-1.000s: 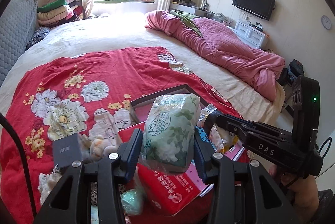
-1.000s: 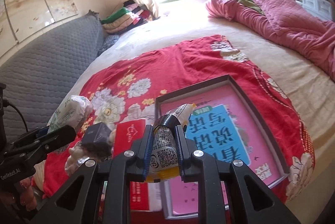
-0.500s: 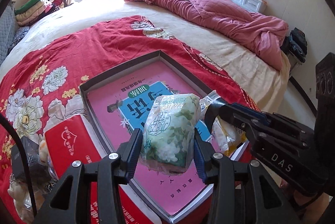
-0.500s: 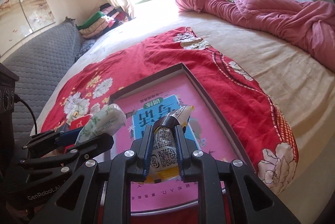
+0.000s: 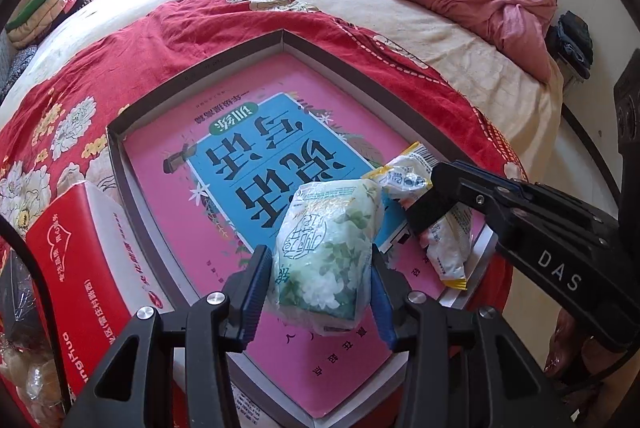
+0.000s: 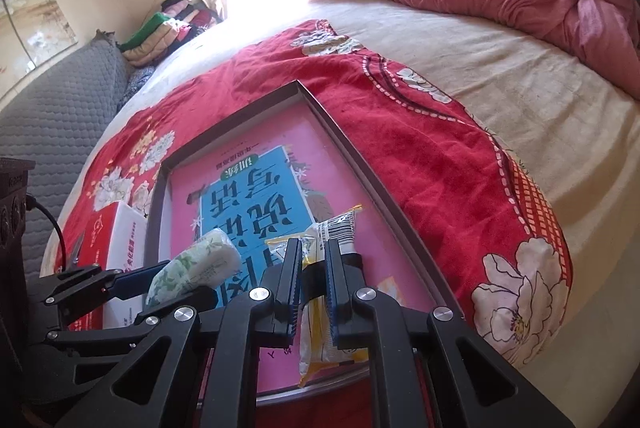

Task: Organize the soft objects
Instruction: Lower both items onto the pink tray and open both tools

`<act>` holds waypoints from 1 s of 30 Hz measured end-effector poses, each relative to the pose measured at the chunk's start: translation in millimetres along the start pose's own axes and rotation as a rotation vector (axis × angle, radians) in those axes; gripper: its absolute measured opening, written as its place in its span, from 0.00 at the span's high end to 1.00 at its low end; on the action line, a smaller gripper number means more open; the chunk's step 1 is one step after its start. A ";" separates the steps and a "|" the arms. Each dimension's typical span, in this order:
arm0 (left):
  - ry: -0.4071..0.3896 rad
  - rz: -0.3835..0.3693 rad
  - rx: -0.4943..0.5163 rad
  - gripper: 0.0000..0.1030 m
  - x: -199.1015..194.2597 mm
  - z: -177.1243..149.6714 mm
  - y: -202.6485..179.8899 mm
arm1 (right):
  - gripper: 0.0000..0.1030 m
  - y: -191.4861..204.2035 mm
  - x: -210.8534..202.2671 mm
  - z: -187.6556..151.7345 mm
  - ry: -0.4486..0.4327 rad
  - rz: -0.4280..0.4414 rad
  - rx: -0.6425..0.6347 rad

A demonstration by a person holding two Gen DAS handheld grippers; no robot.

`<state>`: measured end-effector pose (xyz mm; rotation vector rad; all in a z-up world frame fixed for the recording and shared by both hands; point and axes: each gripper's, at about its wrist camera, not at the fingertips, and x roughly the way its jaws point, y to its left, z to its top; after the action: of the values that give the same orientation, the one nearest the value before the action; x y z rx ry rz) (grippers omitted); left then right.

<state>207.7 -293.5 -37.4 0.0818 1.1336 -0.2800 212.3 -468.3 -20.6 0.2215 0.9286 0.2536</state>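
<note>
While the green-flowered tissue pack (image 5: 326,256) sits clamped in the left gripper (image 5: 320,288) jaws over the pink-lined tray (image 5: 200,68), the right gripper (image 6: 312,284) jaws pinch a yellow-white snack packet (image 6: 320,332) just beside it, above the tray's near edge on the red blanket (image 6: 420,132).

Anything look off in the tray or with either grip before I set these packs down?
Nothing looks damaged or spilled. The left gripper holds the green-and-white tissue pack squarely; the right gripper pinches the yellow-edged snack packet, which sags crumpled below its fingers. The tray holds only a pink book, lying flat.
</note>
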 end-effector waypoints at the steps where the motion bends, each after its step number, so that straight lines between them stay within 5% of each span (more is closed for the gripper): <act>1: 0.012 0.004 0.001 0.54 3.0 -0.3 -0.9 | 0.89 0.1 -0.1 -0.5 0.002 -0.004 -0.007; 8: 0.048 0.030 0.029 0.53 12.6 -4.3 -8.3 | 0.86 2.9 -0.9 -1.2 0.007 -0.015 -0.033; 23: 0.021 0.038 0.063 0.42 -1.7 -8.1 -12.6 | 0.62 5.2 -17.6 -0.2 -0.029 -0.059 -0.054; 30: -0.025 0.029 0.054 0.31 -32.0 -14.4 -8.9 | 0.39 3.2 -34.3 0.8 -0.086 -0.070 -0.027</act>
<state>180.2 -293.5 -14.0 0.1425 1.0992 -0.2851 192.9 -475.9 6.8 0.1736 0.8452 0.1903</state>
